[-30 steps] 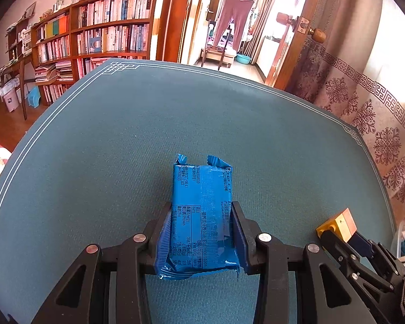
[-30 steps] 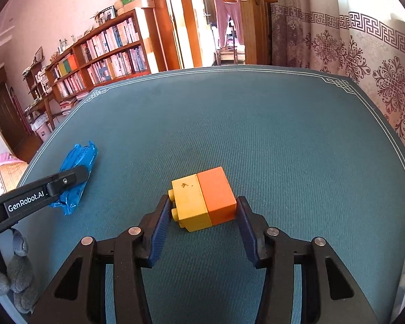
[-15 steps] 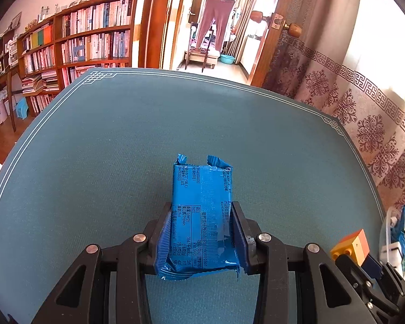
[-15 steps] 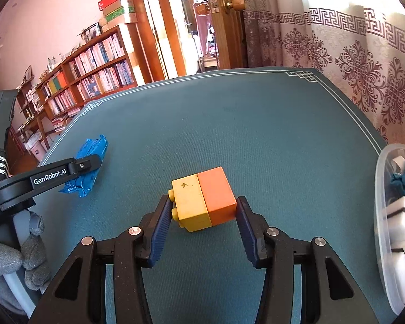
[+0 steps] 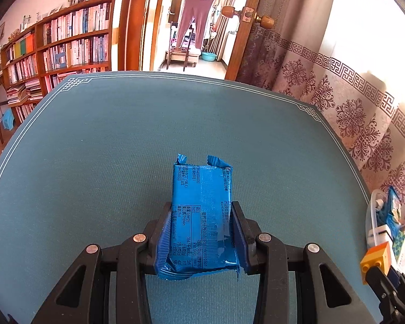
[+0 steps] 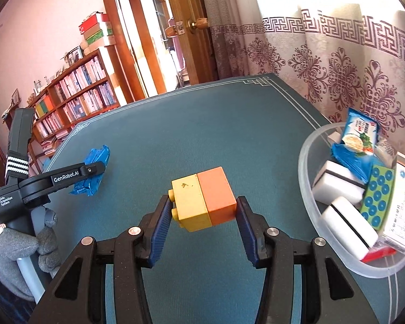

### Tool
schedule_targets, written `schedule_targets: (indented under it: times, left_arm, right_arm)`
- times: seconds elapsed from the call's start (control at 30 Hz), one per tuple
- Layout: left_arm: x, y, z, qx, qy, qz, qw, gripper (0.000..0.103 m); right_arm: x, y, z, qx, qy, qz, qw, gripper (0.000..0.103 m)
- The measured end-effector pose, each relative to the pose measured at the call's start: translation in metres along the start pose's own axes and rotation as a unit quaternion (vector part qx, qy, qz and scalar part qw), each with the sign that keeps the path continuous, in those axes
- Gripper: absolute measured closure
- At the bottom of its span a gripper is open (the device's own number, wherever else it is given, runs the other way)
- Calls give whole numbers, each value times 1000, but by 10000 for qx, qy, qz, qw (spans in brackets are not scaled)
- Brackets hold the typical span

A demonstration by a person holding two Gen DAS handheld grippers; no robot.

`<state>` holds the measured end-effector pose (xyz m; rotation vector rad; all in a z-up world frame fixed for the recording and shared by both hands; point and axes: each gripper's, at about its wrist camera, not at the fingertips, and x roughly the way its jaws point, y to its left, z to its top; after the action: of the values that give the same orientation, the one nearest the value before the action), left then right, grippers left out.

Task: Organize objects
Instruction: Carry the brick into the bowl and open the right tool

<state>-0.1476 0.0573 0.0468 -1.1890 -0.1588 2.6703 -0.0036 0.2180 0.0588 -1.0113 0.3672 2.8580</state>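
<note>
Our right tongs clamp the yellow-and-orange block above the counter. The clear tub, already part-filled, lies just to the block's right, so the right hand is nearer. Our left tongs, farther from the tub, grip the blue packet lengthwise.

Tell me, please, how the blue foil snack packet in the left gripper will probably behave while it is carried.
The blue foil snack packet probably crumples a little: its wrapper bulges around the pads of the left gripper. It seems fairly stiff inside, since it juts forward without drooping. The glossy foil may be slippery, so a loose grip could let it slide.
</note>
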Motion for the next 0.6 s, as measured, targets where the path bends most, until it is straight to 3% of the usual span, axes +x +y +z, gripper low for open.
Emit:
schedule_targets:
  times: [0.6]
  left_arm:
    - [-1,-30,-14,398,103,-202,9989,60]
  right_arm:
    - [-79,-79,-26,780,-341,-768,9934,54]
